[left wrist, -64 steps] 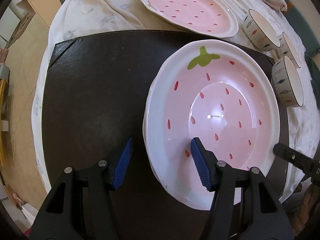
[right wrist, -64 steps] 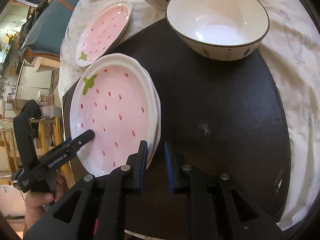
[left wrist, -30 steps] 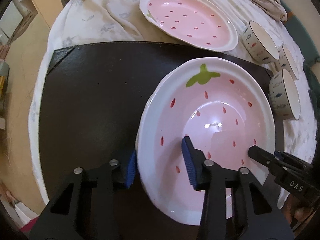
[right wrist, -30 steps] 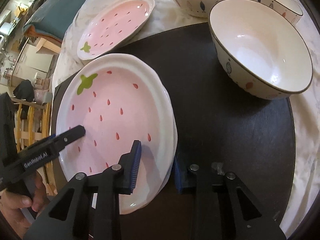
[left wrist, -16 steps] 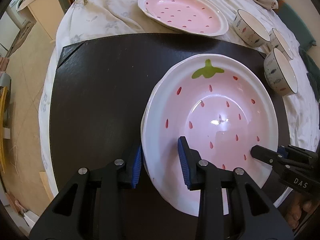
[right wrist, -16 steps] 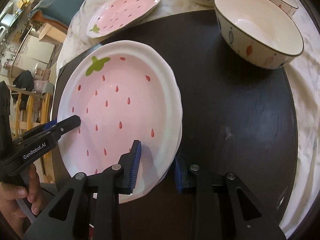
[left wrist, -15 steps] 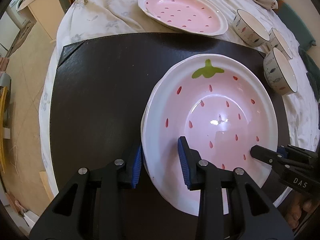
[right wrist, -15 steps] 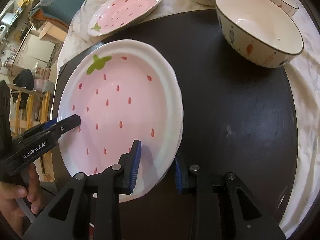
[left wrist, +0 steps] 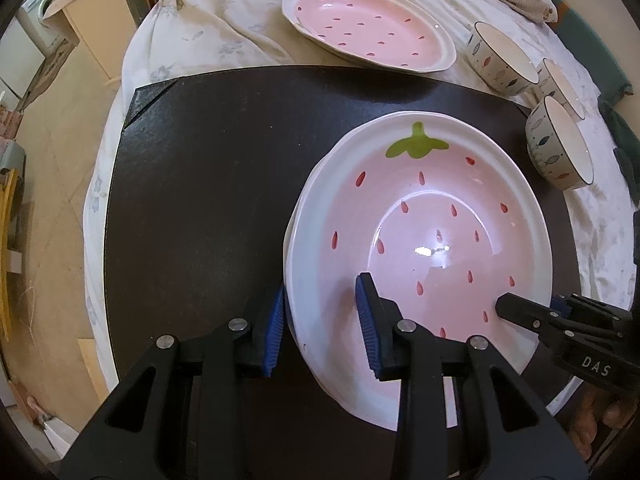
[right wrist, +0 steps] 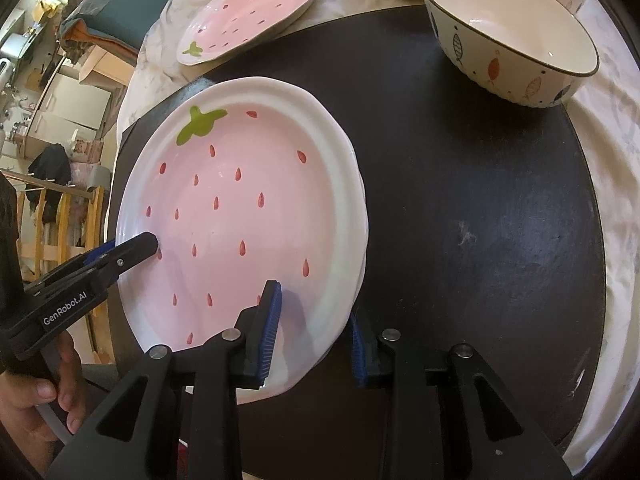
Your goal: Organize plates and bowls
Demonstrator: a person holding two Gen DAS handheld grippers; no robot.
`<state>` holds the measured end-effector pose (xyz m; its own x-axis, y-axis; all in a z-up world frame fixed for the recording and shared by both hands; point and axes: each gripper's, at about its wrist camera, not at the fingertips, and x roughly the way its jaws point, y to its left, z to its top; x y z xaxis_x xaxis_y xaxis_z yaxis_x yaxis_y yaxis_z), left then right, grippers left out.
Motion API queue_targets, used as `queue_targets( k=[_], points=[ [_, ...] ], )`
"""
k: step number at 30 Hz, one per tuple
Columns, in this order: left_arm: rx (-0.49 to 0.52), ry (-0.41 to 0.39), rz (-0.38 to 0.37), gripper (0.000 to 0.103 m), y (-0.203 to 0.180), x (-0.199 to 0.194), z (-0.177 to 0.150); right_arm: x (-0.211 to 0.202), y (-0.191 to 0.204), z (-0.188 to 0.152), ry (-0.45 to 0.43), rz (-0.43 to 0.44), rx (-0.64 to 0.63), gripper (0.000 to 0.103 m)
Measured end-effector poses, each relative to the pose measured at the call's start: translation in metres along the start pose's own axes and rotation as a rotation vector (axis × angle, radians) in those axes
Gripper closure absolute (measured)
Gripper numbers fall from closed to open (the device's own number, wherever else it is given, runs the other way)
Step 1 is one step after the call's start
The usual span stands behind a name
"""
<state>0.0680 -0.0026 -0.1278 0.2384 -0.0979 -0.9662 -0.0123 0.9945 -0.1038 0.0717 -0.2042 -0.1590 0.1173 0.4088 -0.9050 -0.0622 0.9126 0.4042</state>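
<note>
On mat (left wrist: 208,184): both tools nearer plate (left wrist: 420,208)

We had two pink strawberry plates (left wrist: 432,216) stacked on the dark mat (left wrist: 208,184), a third plate (left wrist: 368,36) on the cloth beyond, and three fish-pattern bowls (left wrist: 560,152) off beside them.

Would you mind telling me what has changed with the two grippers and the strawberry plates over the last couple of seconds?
Both grippers moved in onto the strawberry plate. The left gripper, wide open before, has narrowed across its rim. The right gripper, nearly closed beside the plate earlier, opened and now straddles the opposite rim. A firm clamp cannot be confirmed. The plate beneath, the second strawberry plate on the cloth and the fish bowls stayed put.
</note>
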Motion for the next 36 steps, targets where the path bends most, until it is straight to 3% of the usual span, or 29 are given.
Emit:
queue_targets(
  k=[6,8,14,15,17,26,30,36],
  points=[
    [0.023,-0.007,0.042,0.070,0.001,-0.001,0.000,-0.001,0.004,0.000,-0.001,-0.021,-0.007,0.067],
    [0.008,-0.015,0.059,0.056,0.005,-0.004,0.000,-0.003,0.007,0.000,-0.018,-0.047,-0.017,0.067],
    [-0.012,-0.074,0.077,0.040,0.014,-0.018,-0.001,-0.014,0.000,-0.001,-0.060,-0.055,0.028,0.066],
    [-0.013,-0.083,0.075,0.040,0.015,-0.021,-0.001,-0.016,-0.002,-0.001,-0.068,-0.048,0.038,0.065],
    [-0.023,-0.103,0.068,0.040,0.016,-0.027,-0.002,-0.023,-0.003,-0.004,-0.095,-0.036,0.054,0.050],
    [-0.048,-0.187,0.073,0.040,0.012,-0.057,0.001,-0.062,0.014,-0.021,-0.221,-0.016,0.029,0.023],
    [-0.083,-0.203,0.037,0.040,0.015,-0.070,0.003,-0.077,0.026,-0.025,-0.249,-0.041,0.012,0.021],
    [-0.122,-0.268,0.048,0.040,0.013,-0.094,0.014,-0.108,0.034,-0.025,-0.279,-0.073,0.027,0.021]
  ],
)
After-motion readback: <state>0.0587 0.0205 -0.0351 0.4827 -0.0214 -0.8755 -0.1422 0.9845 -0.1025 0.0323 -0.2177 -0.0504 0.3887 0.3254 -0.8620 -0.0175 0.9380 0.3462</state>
